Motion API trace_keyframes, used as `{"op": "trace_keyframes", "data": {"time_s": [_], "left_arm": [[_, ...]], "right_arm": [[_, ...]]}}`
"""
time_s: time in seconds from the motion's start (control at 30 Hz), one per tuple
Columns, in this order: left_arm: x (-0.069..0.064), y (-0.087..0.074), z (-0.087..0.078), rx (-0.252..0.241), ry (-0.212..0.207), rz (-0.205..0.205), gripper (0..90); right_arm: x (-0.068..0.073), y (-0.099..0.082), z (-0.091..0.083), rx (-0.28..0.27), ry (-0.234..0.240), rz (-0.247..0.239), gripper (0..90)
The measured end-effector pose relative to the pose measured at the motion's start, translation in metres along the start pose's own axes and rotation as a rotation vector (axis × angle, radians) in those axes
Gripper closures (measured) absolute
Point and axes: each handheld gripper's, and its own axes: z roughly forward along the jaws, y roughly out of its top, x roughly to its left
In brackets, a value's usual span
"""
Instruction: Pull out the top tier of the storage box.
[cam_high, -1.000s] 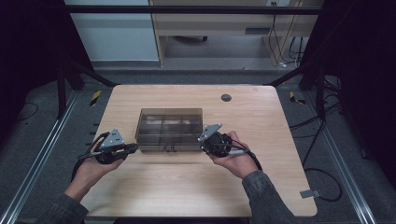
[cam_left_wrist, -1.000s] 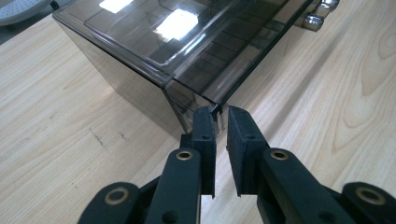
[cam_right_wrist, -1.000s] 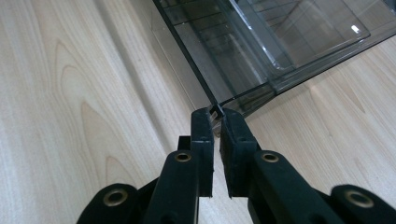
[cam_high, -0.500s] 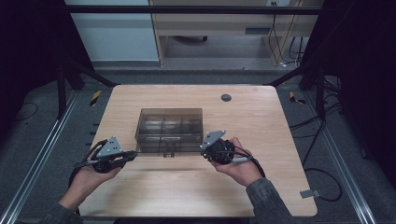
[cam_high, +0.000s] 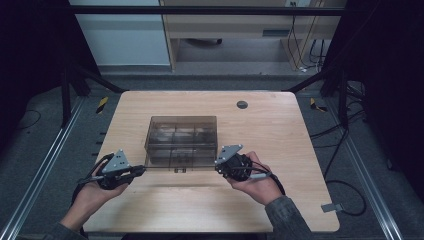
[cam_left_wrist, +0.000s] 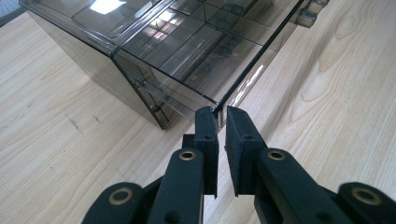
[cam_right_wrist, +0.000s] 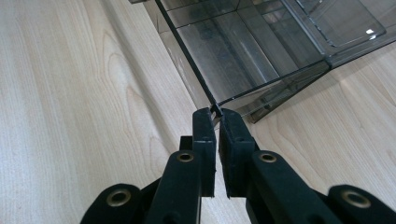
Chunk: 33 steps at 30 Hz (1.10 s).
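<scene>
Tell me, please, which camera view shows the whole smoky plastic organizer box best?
The high view: the organizer box sits whole on the table, all four sides and its inner compartments visible. The left gripper view gives just one near corner at the left gripper; the right gripper view gives the other corner at the right gripper.

A smoky, see-through plastic organiser box (cam_high: 181, 141) sits glossy under the lights, its smooth lid (cam_left_wrist: 140, 28) throwing bright reflections above the inner dividers. The table (cam_high: 280, 130) beneath is pale wood with a plain matt grain, scuffed with small dark marks at the near left. Matt black plastic jaws on the left gripper (cam_left_wrist: 221, 122) and the right gripper (cam_right_wrist: 217, 116) carry brass-coloured metal pins; a dull grey plate tops each gripper in the high view.
</scene>
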Motion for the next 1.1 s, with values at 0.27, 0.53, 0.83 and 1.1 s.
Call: {"op": "trace_keyframes", "data": {"time_s": [0.27, 0.53, 0.83, 1.1], "left_arm": [[-0.003, -0.001, -0.002, 0.004, 0.000, 0.010, 82.8], [-0.008, -0.004, -0.004, 0.000, -0.003, 0.016, 82.9], [-0.012, -0.006, -0.006, -0.004, -0.003, 0.019, 82.9], [-0.012, -0.010, -0.005, -0.020, -0.008, 0.009, 82.1]], "right_arm": [[0.003, -0.001, -0.001, -0.001, 0.008, -0.003, 86.0], [0.008, -0.005, -0.003, -0.006, 0.007, -0.009, 86.1], [0.012, -0.006, -0.005, -0.006, 0.009, -0.015, 86.1], [0.013, -0.010, -0.004, -0.015, 0.018, -0.009, 86.2]]}}
